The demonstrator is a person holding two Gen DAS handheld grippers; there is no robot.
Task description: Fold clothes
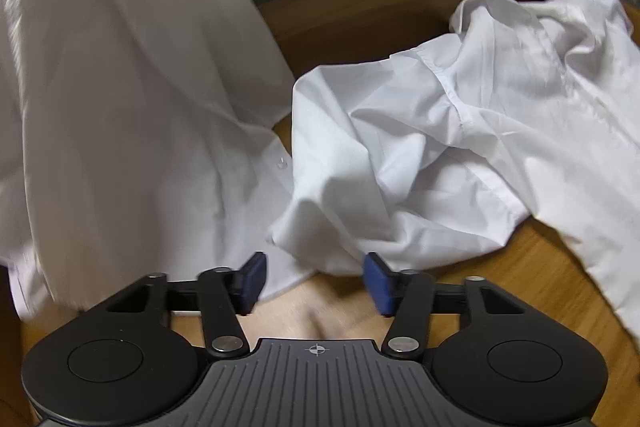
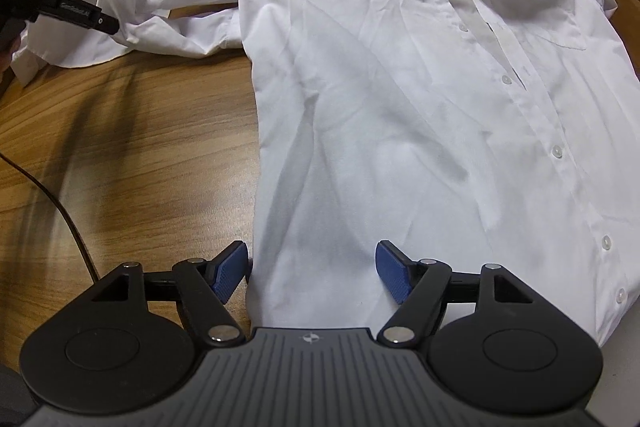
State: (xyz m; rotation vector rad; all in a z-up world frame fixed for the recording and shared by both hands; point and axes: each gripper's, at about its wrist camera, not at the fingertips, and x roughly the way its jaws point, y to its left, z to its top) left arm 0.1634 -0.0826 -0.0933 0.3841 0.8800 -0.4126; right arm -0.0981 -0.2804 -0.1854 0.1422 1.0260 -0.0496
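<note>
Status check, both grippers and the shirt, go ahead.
Left gripper open at the bunched sleeve. Right gripper open over the shirt hem, gripping nothing. Shirt face up, unfolded. Cable on table, clear of shirt.

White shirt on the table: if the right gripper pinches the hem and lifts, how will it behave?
Likely floppy: the white shirt lies creased, its sleeve bunched, so it should drape rather than hold shape. Probably light; the fabric looks thin. It may slide on the smooth wooden table when pushed. The right gripper is open.
</note>
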